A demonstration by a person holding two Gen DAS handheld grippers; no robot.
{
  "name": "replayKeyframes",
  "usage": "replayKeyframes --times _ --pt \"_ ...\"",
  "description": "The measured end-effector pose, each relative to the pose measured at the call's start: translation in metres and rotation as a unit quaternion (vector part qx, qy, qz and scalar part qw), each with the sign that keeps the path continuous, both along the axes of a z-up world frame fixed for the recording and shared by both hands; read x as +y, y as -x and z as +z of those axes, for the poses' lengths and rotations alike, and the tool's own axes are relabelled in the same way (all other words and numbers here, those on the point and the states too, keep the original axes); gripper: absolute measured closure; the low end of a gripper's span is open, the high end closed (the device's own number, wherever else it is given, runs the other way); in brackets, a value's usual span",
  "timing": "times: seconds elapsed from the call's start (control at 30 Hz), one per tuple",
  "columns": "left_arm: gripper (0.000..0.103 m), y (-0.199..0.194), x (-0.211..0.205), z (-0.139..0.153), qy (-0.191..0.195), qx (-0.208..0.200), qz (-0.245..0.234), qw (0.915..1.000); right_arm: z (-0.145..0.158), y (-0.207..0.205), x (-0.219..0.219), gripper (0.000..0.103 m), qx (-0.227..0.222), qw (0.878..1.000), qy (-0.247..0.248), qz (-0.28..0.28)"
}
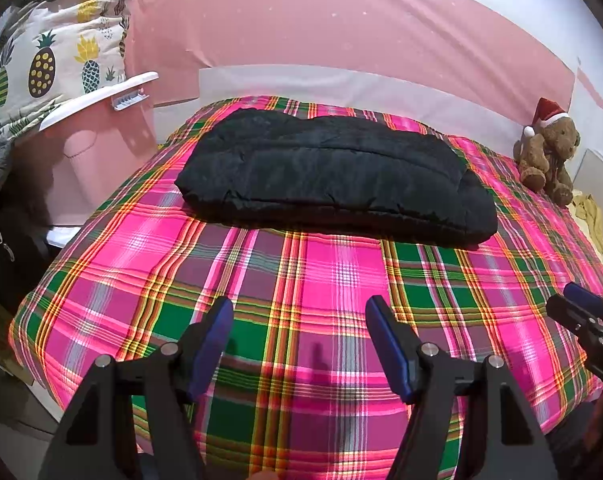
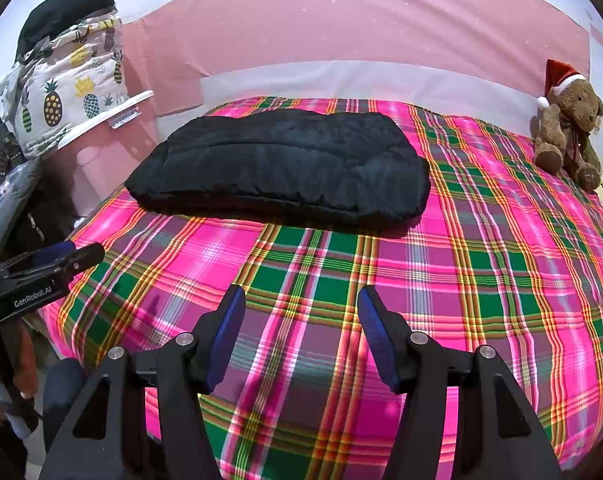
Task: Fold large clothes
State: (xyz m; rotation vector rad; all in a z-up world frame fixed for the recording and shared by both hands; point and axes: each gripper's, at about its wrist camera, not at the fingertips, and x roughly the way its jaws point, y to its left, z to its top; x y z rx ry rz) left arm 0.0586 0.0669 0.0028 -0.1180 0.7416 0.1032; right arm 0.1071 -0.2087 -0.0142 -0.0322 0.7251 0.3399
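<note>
The left hand-held gripper (image 1: 299, 310) is seen from its own camera with its two fingers spread apart, nothing between them. The fingers are made of matte black plastic with round metal bolts, and each is faced with a ribbed blue pad (image 1: 211, 344). The right hand-held gripper (image 2: 301, 298) is built the same way and is likewise spread, with only air between its blue pads (image 2: 375, 336). Both are held above the near part of the bed, and no cloth is touched by either. In the right view the left hand-held gripper appears at the left edge, its black body marked with white lettering.

Below the fingers the bed (image 2: 501, 280) is covered with a smooth woven bedspread in a bright plaid of pink, green, purple and thin yellow and orange lines. It is drawn fairly flat, with faint shadows of the fingers cast on it.

Farther back, toward the middle of the bed, a black jacket (image 1: 333, 176) is laid out as a thick, puffy, roughly rectangular bundle. Its fabric looks slightly shiny and quilted, with long seams running across it and rounded edges.

At the far right corner a brown plush teddy bear (image 2: 569, 132) in a red and white hat is seated. At the far left, a pineapple-printed cloth (image 1: 49, 60) is piled on a white ledge. Behind the bed, a pink sheet (image 2: 361, 24) is stretched over the wall.
</note>
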Motion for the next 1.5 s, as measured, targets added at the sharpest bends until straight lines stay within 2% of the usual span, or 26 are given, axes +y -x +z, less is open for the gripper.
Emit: replayKeyframes --times 0.4,0.53,1.5 --pt "0.033 -0.002 0.0 -0.003 0.0 0.009 0.005 1.0 -0.001 0.001 0.0 0.044 0.004 1.0 -0.003 0.002" --pt "0.033 -0.001 -0.002 -0.003 -0.011 0.006 0.008 0.9999 -0.001 0.001 0.0 0.044 0.003 1.0 -0.004 0.002" --pt "0.033 0.006 -0.008 0.002 -0.009 -0.006 0.015 0.9998 -0.003 0.002 -0.003 0.044 0.001 1.0 -0.005 0.004"
